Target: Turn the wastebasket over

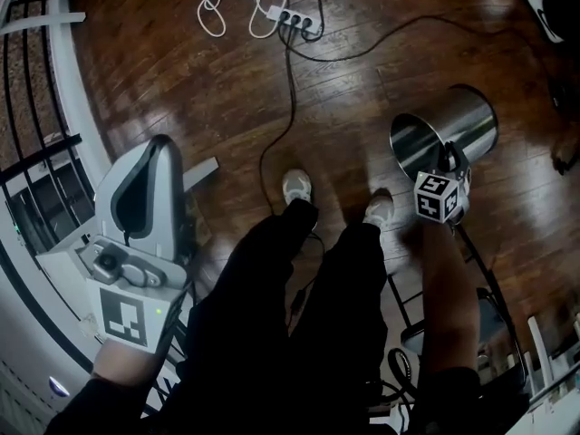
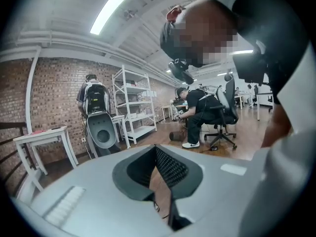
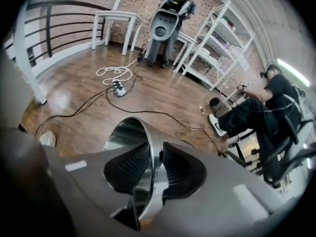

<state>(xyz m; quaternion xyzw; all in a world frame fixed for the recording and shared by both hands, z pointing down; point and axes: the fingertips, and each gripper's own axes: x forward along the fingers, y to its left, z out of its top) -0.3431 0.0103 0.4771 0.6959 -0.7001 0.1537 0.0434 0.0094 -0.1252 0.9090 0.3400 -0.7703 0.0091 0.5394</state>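
The wastebasket (image 1: pixel 467 120) is a shiny metal cylinder, tipped over above the wooden floor with its open mouth facing left. My right gripper (image 1: pixel 450 159) is shut on its rim. In the right gripper view one pad sits inside the wastebasket (image 3: pixel 123 132) and the other outside, with the thin wall pinched in the right gripper (image 3: pixel 155 154). My left gripper (image 1: pixel 163 145) hangs far to the left by the railing, away from the basket. In the left gripper view, the left gripper (image 2: pixel 155 149) has its tips together and nothing between them.
A power strip (image 1: pixel 294 18) with a white cord lies on the floor ahead, and a black cable (image 1: pixel 290 89) runs from it towards my shoes (image 1: pixel 296 186). A white railing (image 1: pixel 63 71) curves along the left. A seated person (image 3: pixel 266 107) and shelves (image 3: pixel 217 38) stand beyond.
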